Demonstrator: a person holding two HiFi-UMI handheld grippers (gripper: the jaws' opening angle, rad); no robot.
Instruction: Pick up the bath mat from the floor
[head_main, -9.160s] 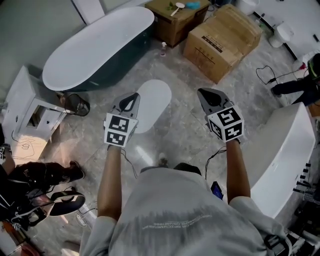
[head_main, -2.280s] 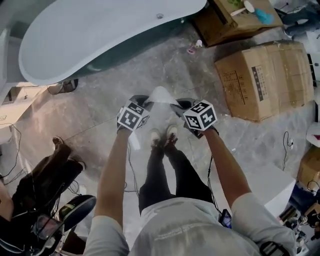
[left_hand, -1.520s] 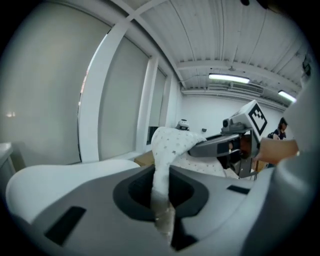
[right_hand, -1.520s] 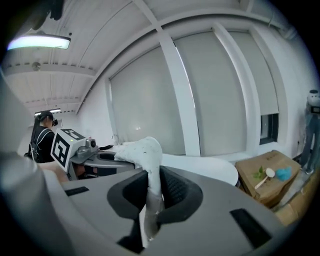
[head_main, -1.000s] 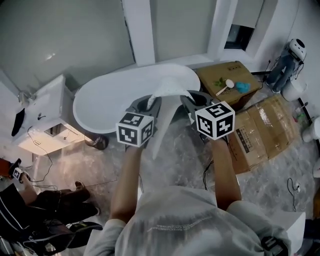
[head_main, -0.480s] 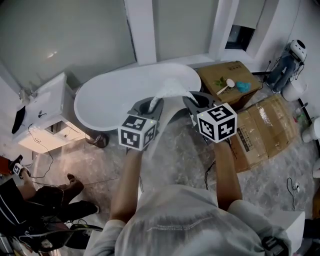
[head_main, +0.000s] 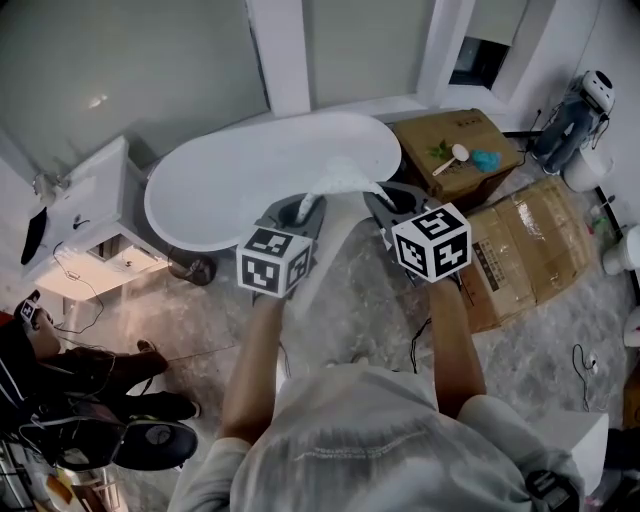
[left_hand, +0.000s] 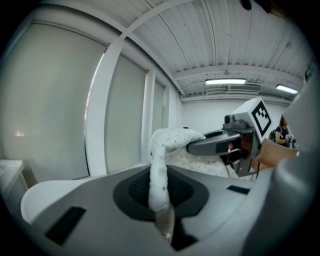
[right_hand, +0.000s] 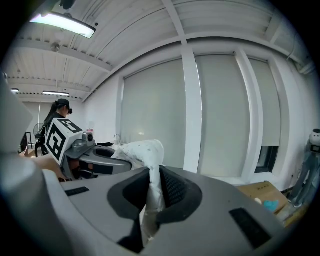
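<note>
The left tool (head_main: 300, 207) and right tool (head_main: 384, 200) clamp the bath mat (head_main: 333, 228), hanging lengthwise down.

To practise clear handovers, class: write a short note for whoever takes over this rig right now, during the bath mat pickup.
Left gripper: shut on the bath mat's upper edge.
Right gripper: shut on the same edge, alongside.
Mat: hangs down between them, raised above the floor, near the bathtub.
Done: mat picked up.
Left: probably just keep both grips firm.
</note>
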